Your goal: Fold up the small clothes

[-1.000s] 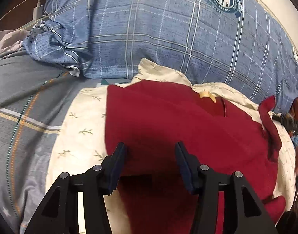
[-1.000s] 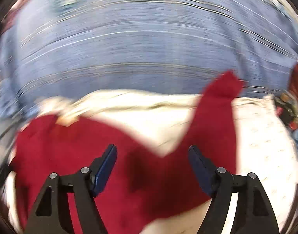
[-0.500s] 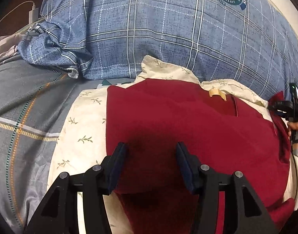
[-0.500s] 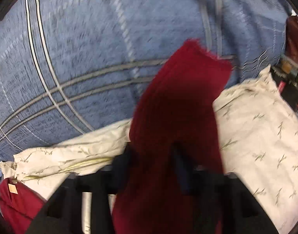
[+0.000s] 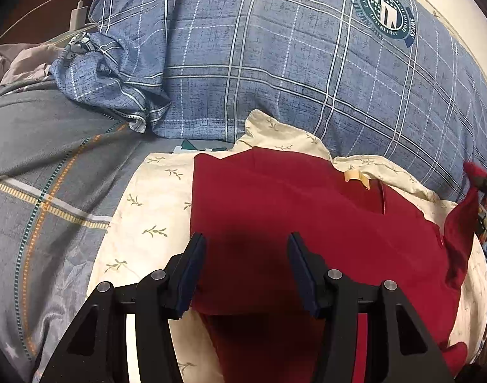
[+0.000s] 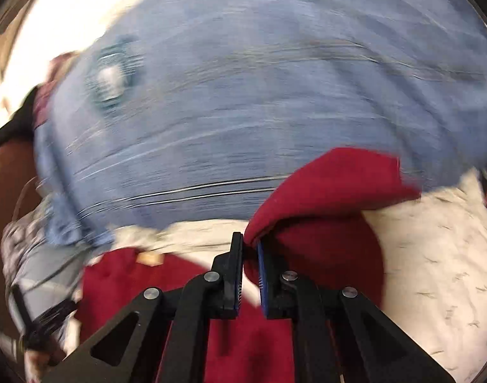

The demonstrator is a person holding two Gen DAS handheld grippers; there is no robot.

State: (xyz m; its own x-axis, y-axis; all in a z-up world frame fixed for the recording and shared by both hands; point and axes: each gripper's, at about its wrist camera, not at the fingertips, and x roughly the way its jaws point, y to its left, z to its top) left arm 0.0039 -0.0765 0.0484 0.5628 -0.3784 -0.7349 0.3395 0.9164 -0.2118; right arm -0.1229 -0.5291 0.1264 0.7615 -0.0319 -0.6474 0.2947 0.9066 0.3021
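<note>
I read one round green-and-white crest (image 5: 384,11) printed on the blue checked quilt (image 5: 275,63); it carries ring lettering and a small ribbon, but the words are too small and warped for me to make out. I see one small tan tag (image 5: 355,176) sewn at the neck of the red garment (image 5: 291,223); no writing is legible on it. I count one red garment, lying spread flat on one cream cloth with a leaf print (image 5: 147,217), which lies on the bed against the foot of the quilt. I count one grey striped sheet (image 5: 36,191) to the left of the cream cloth, and one white charger block with its cable (image 5: 77,16) at the upper left. My left gripper (image 5: 246,268) hangs over the near edge of the red garment with its jaws standing apart; nothing sits between the pads and I see no contact with the fabric. My right gripper (image 6: 250,274) is clenched on a fold of the red sleeve (image 6: 332,191), which rises from between the two pads and curls over to the right, lifted clear of the cream cloth. In the left wrist view I see the same sleeve standing up at the far right edge. The right wrist view is blurred, so finer detail there cannot be told.
</note>
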